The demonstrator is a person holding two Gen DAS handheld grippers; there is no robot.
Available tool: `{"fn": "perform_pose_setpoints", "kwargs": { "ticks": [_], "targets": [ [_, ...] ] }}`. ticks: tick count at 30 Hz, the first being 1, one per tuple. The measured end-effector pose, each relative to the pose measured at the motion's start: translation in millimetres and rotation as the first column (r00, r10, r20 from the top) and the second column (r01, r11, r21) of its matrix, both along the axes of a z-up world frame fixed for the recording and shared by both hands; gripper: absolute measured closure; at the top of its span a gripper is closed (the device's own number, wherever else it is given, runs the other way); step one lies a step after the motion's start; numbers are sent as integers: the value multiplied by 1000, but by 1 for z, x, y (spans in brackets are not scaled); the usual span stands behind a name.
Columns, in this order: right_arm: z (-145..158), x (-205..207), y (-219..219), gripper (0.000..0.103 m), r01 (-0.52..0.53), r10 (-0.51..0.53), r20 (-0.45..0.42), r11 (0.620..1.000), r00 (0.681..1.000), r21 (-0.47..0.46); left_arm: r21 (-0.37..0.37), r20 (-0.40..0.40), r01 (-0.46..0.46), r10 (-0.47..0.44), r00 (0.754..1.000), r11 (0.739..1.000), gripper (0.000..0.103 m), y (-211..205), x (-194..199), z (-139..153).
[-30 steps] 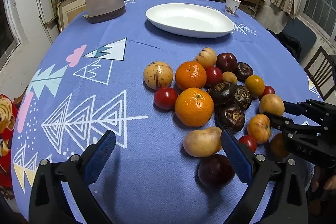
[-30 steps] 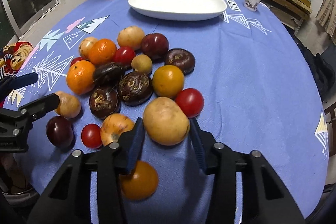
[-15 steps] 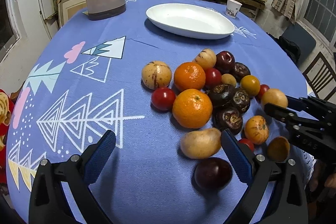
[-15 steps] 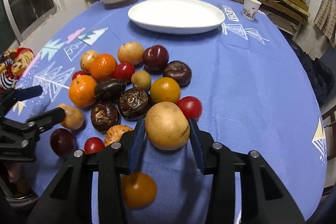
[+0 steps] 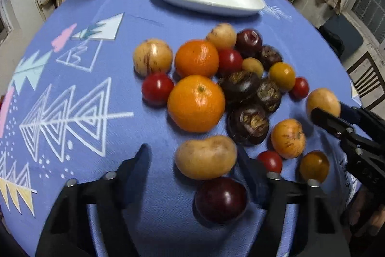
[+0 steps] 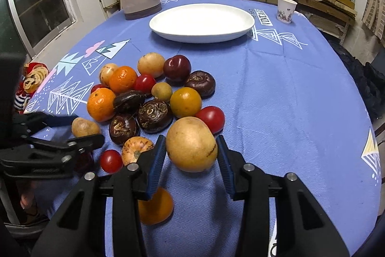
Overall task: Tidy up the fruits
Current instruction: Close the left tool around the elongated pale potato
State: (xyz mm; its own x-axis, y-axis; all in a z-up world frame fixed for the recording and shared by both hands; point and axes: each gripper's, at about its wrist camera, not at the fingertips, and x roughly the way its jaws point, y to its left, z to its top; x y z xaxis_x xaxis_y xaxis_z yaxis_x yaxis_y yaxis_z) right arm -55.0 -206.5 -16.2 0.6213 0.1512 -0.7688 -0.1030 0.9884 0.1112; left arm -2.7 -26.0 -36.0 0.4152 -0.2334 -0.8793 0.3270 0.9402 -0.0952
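The right gripper (image 6: 191, 153) held a round yellow-tan fruit (image 6: 191, 144) between its blue pads, apparently lifted clear of the blue patterned tablecloth (image 6: 288, 98). The left gripper (image 5: 192, 160) stood wide, its fingers flanking an oblong tan fruit (image 5: 206, 157) near the mixed fruit pile (image 5: 216, 88). The step in hand looked like carrying; next, the fruit likely needed moving across to the empty white oval plate (image 6: 202, 22).
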Motion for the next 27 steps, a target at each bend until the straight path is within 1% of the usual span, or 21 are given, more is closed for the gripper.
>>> {"fn": "perform_pose_setpoints", "kwargs": {
  "ticks": [2,4,5,10,14,17,21,25,27],
  "targets": [
    [-1,0,0,61,-6,6,-2,1000,1000,-1,-6,-10,2,-2,1000,1000,39,0,1,0],
    [-1,0,1,61,-12,12,-4,1000,1000,0,-23,-8,0,0,1000,1000,54,2,1,2],
    [-1,0,2,61,-14,14,-4,1000,1000,0,-29,-7,-5,5,1000,1000,59,4,2,3],
    [1,-1,6,61,-22,22,3,1000,1000,-7,-8,23,-7,7,1000,1000,59,7,-4,6],
    [5,-1,11,61,-34,34,12,999,999,-19,-41,52,-14,16,999,999,60,15,-10,16],
    [10,-1,14,61,-44,45,20,999,999,-19,-56,84,-16,20,996,998,59,22,-12,32],
    [20,5,15,61,-61,61,19,998,998,7,-60,87,-9,14,996,998,59,24,-3,49],
    [42,17,15,61,-69,68,50,997,996,16,-27,146,9,-4,989,1000,59,14,15,75],
    [54,26,13,61,-68,66,67,997,996,22,-13,154,9,-7,988,1000,59,8,30,85]
  ]
}}
